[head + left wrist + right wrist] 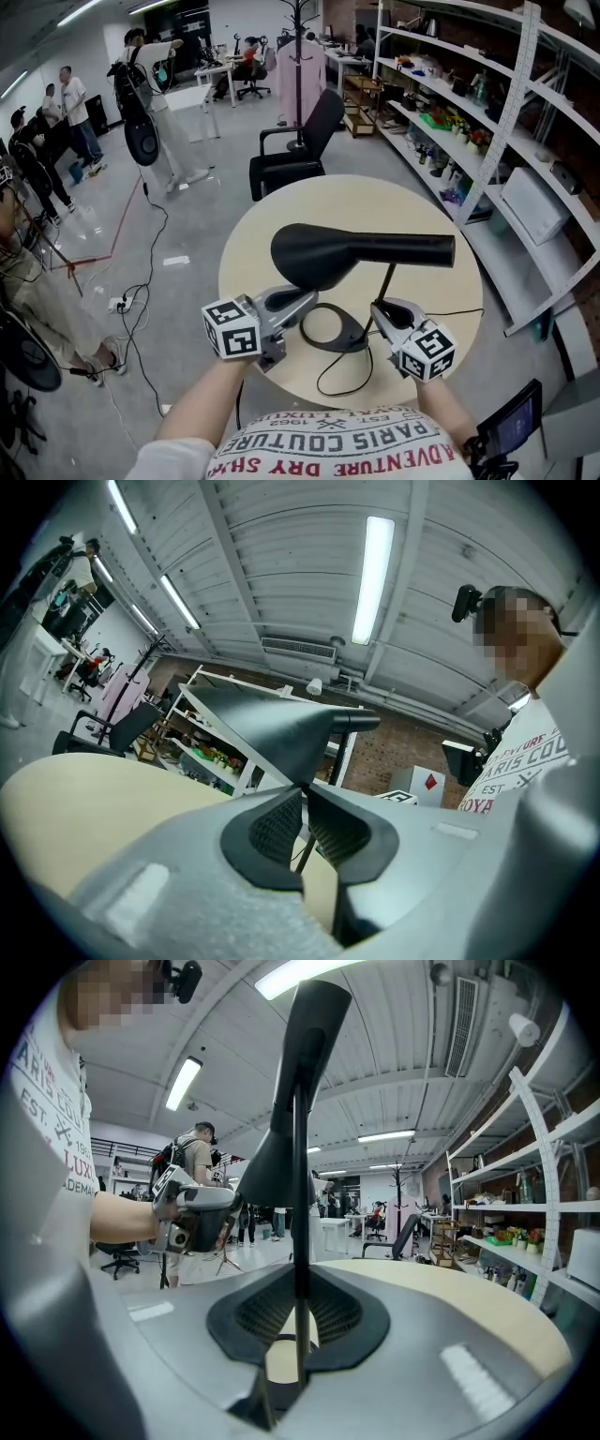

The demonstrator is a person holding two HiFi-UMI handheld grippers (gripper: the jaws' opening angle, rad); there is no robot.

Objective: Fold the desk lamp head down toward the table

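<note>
A black desk lamp stands on the round pale table [253, 253]. Its wide head [328, 251] lies roughly level above the ring-shaped base [350, 336], carried by a thin stem [387, 279]. My left gripper [312, 298] reaches up to the head's lower rim. In the left gripper view its jaws [305, 794] are nearly together, with the rim of the head [272, 733] pinched at their tips. My right gripper [380, 309] is shut on the stem [302, 1241], which runs upright between the pads. Above it rises the head [281, 1157].
The lamp's black cable [337, 375] loops over the table's near edge. A black office chair [300, 150] stands behind the table. Metal shelves [469, 103] full of items line the right side. A small screen [511, 422] sits at lower right, and several people stand far left.
</note>
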